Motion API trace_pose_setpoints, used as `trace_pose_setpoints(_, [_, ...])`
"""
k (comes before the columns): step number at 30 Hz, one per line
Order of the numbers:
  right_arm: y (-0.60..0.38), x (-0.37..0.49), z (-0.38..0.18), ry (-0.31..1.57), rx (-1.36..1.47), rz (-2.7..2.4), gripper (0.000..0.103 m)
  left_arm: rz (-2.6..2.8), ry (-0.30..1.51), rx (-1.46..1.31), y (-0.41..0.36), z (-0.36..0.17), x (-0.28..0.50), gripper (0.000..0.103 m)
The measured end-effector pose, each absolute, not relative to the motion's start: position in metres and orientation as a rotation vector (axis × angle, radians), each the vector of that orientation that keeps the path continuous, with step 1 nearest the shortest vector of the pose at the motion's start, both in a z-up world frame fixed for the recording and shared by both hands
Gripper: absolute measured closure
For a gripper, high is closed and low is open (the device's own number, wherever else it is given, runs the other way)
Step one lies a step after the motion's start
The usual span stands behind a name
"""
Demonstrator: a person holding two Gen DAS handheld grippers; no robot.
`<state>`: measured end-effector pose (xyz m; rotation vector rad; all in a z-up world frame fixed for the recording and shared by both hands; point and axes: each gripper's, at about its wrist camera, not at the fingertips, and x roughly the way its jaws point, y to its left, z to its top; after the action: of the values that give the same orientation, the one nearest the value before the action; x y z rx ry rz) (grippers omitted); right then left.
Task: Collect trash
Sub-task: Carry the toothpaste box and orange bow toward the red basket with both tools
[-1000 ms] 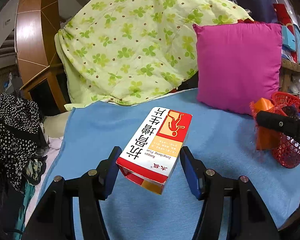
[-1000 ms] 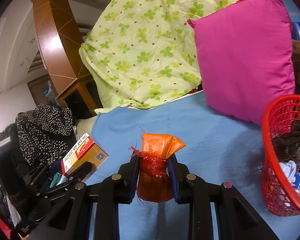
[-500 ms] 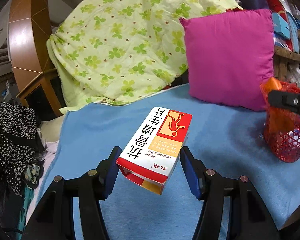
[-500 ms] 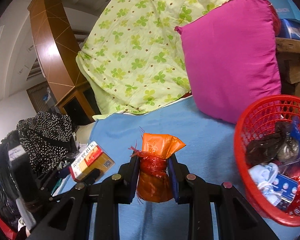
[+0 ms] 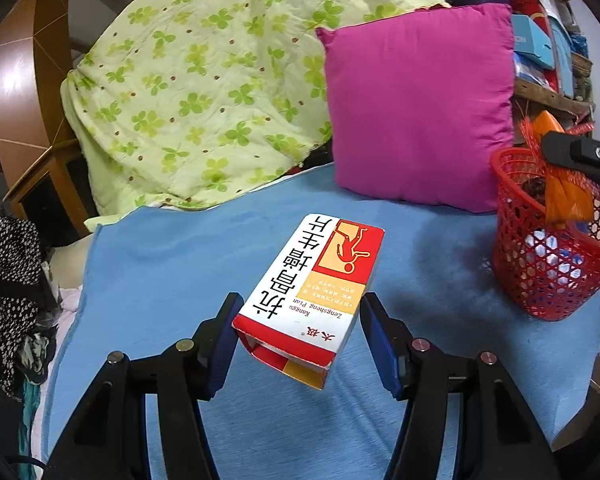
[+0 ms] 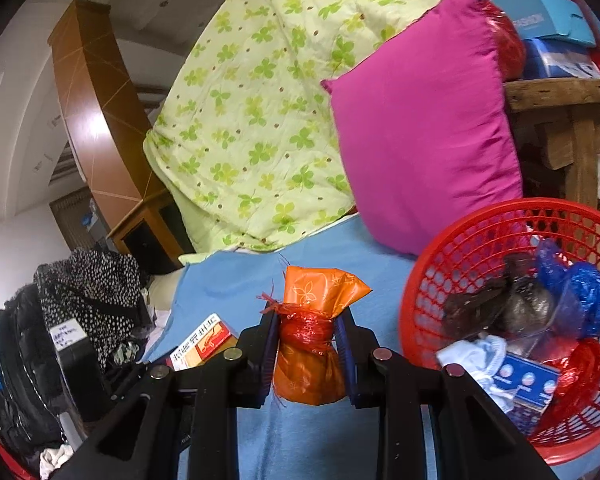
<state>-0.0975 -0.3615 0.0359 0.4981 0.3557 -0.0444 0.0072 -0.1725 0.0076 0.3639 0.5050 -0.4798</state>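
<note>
My left gripper (image 5: 300, 308) is shut on a red, white and orange medicine box (image 5: 316, 280), held clear above the blue blanket (image 5: 160, 264). A red mesh basket (image 5: 548, 280) stands at the right, and my right gripper (image 5: 580, 152) hovers at its rim with an orange bag (image 5: 568, 196). In the right wrist view my right gripper (image 6: 306, 328) is shut on that orange bag (image 6: 320, 292), which is tied with red netting. The basket (image 6: 480, 248) lies just to its right, holding several wrappers and bags. The medicine box (image 6: 204, 340) shows at lower left.
A magenta pillow (image 5: 420, 112) leans behind the basket beside a green clover quilt (image 5: 204, 80). Spotted black clothing (image 6: 88, 292) is piled off the blanket's left edge. A wooden shelf (image 6: 560, 96) with boxes stands at the right, and a wooden headboard (image 6: 92, 112) at the left.
Both grippers moved right toward the red basket, which now looms larger. The orange bag went from the basket's left side to its rim. Neither grip changed.
</note>
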Motion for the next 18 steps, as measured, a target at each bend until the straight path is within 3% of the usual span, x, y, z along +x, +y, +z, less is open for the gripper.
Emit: trace_pose_setpoints(18, [-0.440, -0.156, 0.040, 0.203, 0.645, -0.208, 0.074, -0.664, 0.503, 0.331, -0.195, 0.009, -0.018, 0.041])
